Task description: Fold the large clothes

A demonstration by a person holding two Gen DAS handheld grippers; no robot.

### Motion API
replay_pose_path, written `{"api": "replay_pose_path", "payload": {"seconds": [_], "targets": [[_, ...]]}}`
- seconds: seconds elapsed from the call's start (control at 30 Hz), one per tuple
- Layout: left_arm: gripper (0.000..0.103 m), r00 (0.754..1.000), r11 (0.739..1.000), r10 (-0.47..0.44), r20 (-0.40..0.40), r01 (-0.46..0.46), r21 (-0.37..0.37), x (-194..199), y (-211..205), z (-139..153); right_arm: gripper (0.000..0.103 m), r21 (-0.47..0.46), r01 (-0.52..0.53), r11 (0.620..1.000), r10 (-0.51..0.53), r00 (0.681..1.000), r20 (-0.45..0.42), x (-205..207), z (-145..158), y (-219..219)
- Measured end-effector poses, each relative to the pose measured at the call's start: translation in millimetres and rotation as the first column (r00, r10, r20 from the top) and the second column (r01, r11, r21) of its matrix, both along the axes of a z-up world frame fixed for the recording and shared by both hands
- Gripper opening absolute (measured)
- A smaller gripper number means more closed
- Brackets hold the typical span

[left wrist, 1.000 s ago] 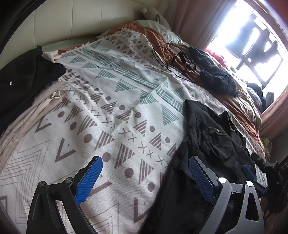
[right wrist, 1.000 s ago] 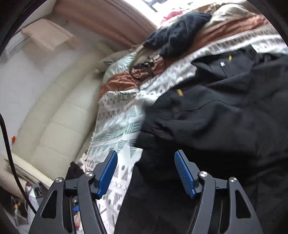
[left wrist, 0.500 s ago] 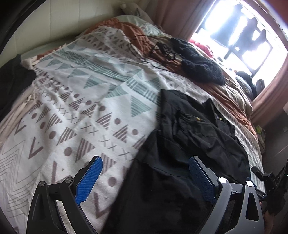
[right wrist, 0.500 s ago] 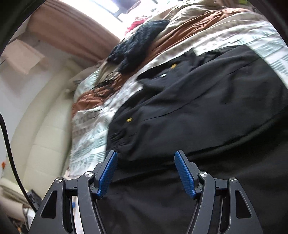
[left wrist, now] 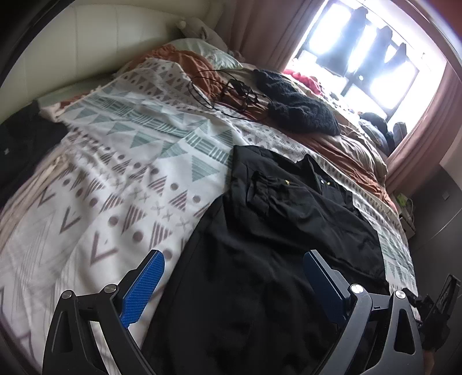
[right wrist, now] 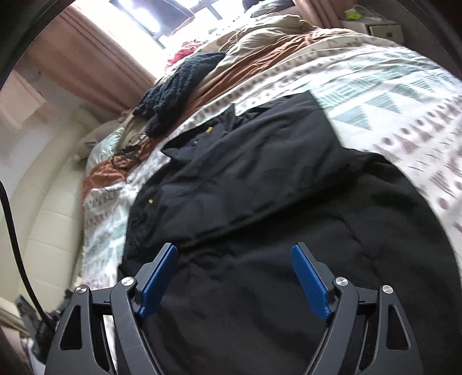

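Observation:
A large black shirt (left wrist: 277, 230) with small yellow buttons lies spread on the patterned bedspread (left wrist: 130, 178), collar toward the window. My left gripper (left wrist: 232, 258) hovers above the shirt's lower part, open, nothing between its blue pads. In the right wrist view the same black shirt (right wrist: 260, 178) fills the middle. My right gripper (right wrist: 234, 251) hangs over its lower half with the jaws opening wide and only air between them. One sleeve is folded across the chest.
A dark knitted garment (left wrist: 297, 109) and a tangle of black cables (left wrist: 231, 92) lie near the pillows on an orange sheet (left wrist: 346, 155). Another dark garment (left wrist: 23, 144) sits at the bed's left edge. A cream headboard (right wrist: 43, 207) and curtains (left wrist: 260, 26) border the bed.
Both grippers have swept sideways over the bed until the black shirt lies under them. The right gripper's jaws stand wider than before. The shirt itself has not moved.

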State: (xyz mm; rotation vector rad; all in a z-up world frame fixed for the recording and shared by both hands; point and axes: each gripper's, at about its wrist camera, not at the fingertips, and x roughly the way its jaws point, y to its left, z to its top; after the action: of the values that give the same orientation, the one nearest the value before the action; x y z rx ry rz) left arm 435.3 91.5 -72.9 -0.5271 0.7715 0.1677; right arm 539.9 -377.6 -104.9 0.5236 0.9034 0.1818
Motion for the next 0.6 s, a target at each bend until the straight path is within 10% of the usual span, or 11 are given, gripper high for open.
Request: {"api": "replay_pose_path", "payload": {"seconds": [0.6], "targets": [[0.097, 1.0, 1.0, -0.02, -0.022, 0.02, -0.01, -120, 7, -10, 0.087, -0.057, -0.021, 0.998, 0.023, 0.999, 0.032, -129, -3, -37]]}}
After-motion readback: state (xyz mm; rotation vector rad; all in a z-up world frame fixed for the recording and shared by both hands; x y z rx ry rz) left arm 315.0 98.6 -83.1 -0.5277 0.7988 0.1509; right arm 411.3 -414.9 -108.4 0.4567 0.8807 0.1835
